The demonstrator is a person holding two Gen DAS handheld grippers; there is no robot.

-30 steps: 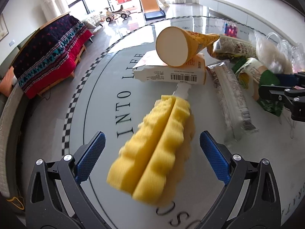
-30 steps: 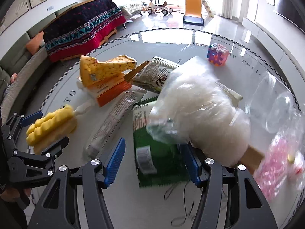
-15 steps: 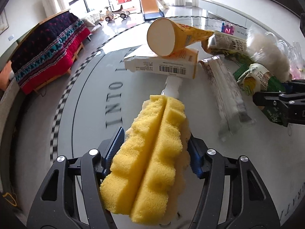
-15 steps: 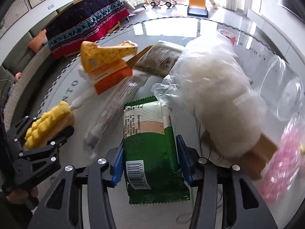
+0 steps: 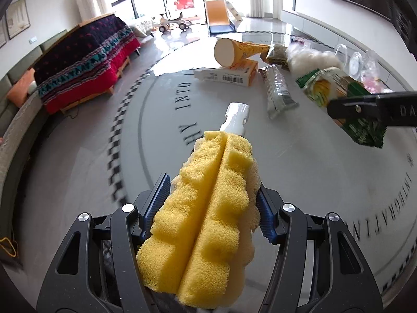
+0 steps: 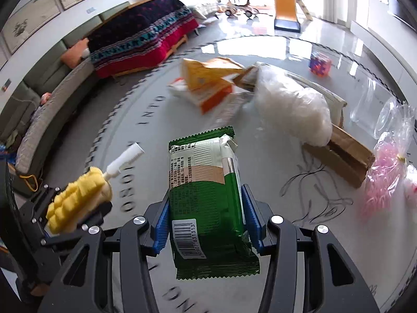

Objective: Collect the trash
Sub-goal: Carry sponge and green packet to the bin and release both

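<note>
My left gripper (image 5: 212,208) is shut on a yellow sponge brush (image 5: 206,219) with a white handle (image 5: 234,118), held above the round grey table (image 5: 156,135). It also shows in the right wrist view (image 6: 78,198) at lower left. My right gripper (image 6: 206,219) is shut on a green snack packet (image 6: 206,198), lifted off the table. That packet shows in the left wrist view (image 5: 365,127) at the right.
On the far table lie an orange-white box (image 5: 234,74) with a yellow cone carton (image 5: 239,49), a clear long wrapper (image 5: 277,92), a white plastic bag (image 6: 292,107), a cardboard piece (image 6: 344,154), a pink bag (image 6: 385,180), a colour cube (image 6: 320,64). A sofa (image 5: 86,60) stands left.
Both grippers closed, the left on the sponge brush and the right on the green packet, then lifted and pulled back from the pile of trash.
</note>
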